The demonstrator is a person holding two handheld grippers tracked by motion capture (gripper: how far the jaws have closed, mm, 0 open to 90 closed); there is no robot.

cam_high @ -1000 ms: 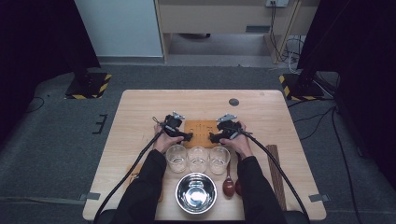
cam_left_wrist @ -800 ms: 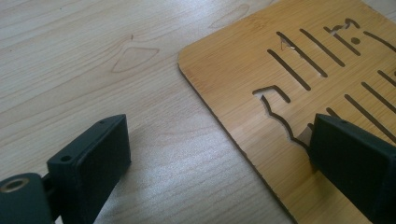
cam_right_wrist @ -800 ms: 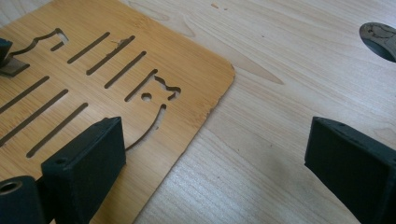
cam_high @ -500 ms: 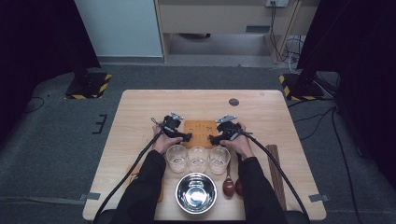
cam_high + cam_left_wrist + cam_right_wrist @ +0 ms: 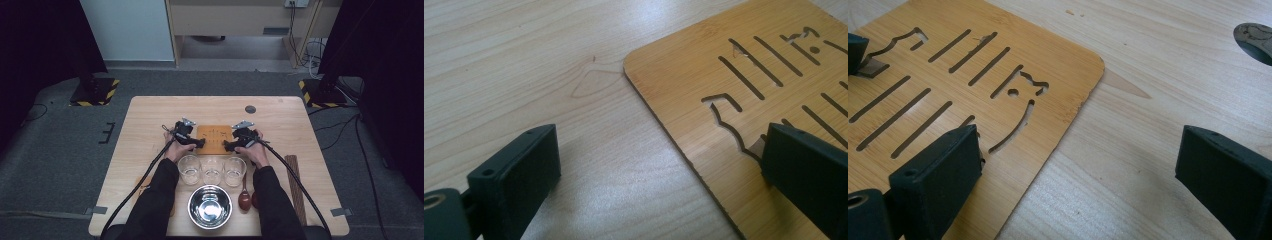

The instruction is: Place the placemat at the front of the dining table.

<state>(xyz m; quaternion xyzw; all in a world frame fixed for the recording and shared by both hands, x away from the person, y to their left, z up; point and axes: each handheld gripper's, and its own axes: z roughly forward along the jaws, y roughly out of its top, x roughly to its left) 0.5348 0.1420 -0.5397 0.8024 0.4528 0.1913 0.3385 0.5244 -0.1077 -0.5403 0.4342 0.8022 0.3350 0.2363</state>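
Nothing has moved vs. a sec ago: left gripper (image 5: 199,143) & right gripper (image 5: 228,146) sit at opposite edges of the bamboo trivet (image 5: 214,138) mid-table (image 5: 150,115), jaws wide apart on both, each straddling an edge w/o clamping, so prob. the lift hasn't started. From the high view jaw-to-trivet contact is too small to judge; gripper views cut off most of the trivet, and the dark disc (image 5: 1255,41) is only partly in frame.

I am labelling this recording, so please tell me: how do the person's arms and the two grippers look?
Both arms wear black sleeves. The left gripper and right gripper are black, each topped by a grey three-cornered plate, trailing a thick black cable. Their jaws are blocky, matte black, with small screw holes.
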